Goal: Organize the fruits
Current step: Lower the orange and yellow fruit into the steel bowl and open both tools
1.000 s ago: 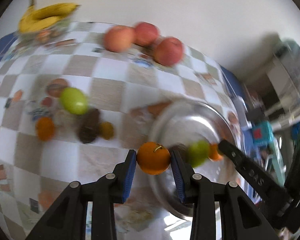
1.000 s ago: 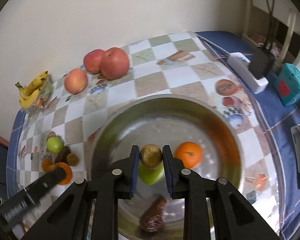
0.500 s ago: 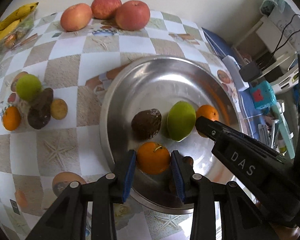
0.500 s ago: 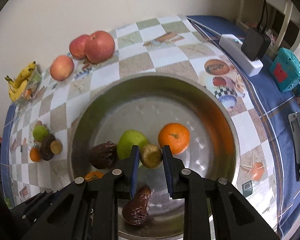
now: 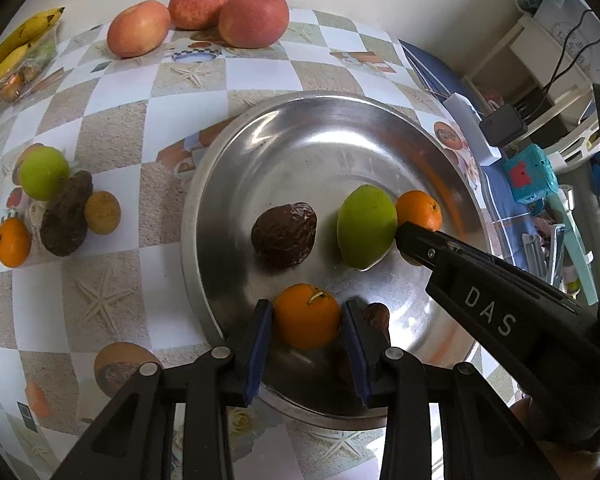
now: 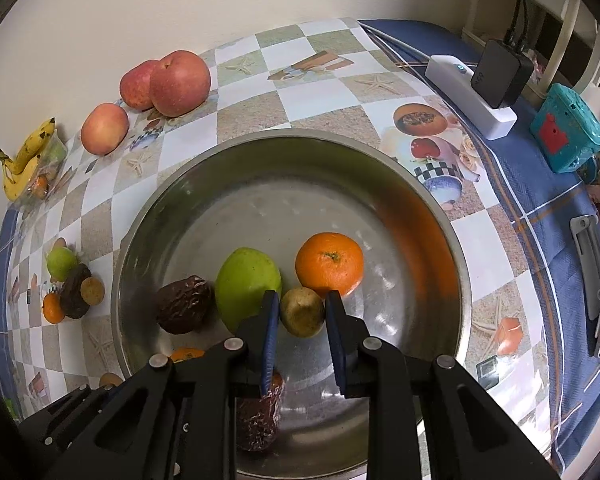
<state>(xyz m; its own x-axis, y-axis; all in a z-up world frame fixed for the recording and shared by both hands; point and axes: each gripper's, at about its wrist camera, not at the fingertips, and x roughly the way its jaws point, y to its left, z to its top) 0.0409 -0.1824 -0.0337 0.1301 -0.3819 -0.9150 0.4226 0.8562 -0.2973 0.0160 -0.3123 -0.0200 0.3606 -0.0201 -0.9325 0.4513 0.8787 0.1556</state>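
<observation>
Black grippers, blue-padded jaws, silver screws, white "DAS" lettering.

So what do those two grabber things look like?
Both are matte black plastic. The left gripper and right gripper each have two straight fingers with blue pads inside and round silver bolts on top. White letters "DAS" mark the right one's side.

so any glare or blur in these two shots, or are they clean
Left wrist view: sharp, with bright glare streaks on the steel bowl. Right wrist view: also sharp; an orange reflection on the bowl wall beside the orange. Both bend the checked tablecloth fisheye-style.
</observation>
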